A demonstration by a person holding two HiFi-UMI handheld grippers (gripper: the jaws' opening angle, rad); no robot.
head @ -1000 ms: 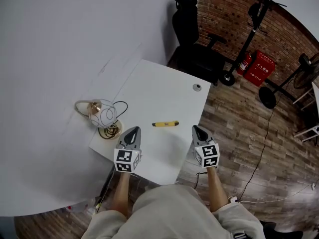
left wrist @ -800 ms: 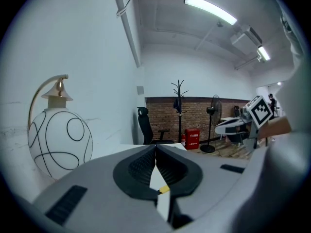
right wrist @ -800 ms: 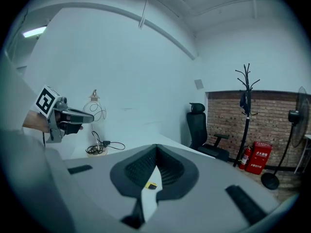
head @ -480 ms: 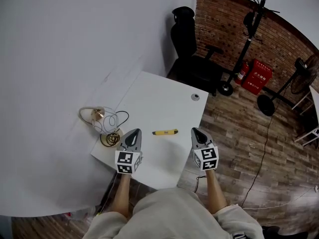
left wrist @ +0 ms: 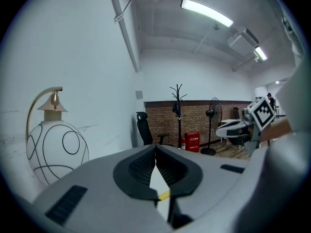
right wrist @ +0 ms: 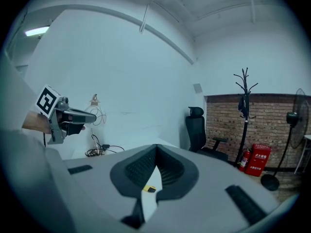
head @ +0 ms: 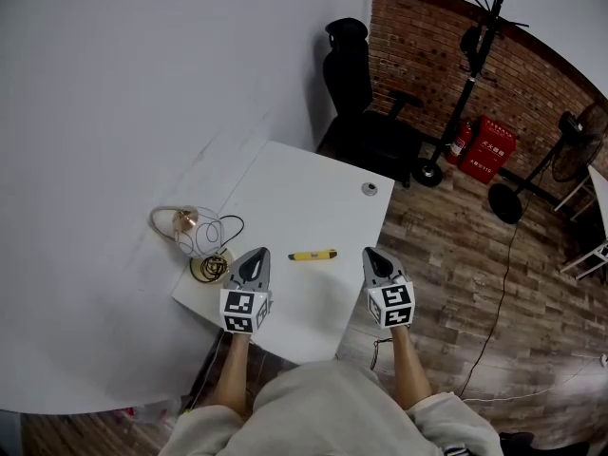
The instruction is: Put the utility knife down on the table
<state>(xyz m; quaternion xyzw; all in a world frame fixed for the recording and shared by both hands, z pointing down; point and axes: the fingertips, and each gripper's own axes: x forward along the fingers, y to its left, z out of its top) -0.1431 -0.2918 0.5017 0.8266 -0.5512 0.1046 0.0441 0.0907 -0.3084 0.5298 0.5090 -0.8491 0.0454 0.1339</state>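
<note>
On the white rectangular table (head: 318, 193), the slim yellow utility knife (head: 313, 255) lay flat — touched by neither tool. The grey left gripper (head: 256, 255) and right gripper (head: 370, 255) flanked it, each clenched on nothing.

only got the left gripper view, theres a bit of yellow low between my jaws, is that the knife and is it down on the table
Observer: Yes. In the head view the utility knife lies flat on the table.
Operator: right gripper holding anything
Observer: No. In its own view the right gripper has its jaws together, with nothing between them.
Operator: where is the knife relative to both
Observer: Between the left gripper and the right gripper, touching neither.
</note>
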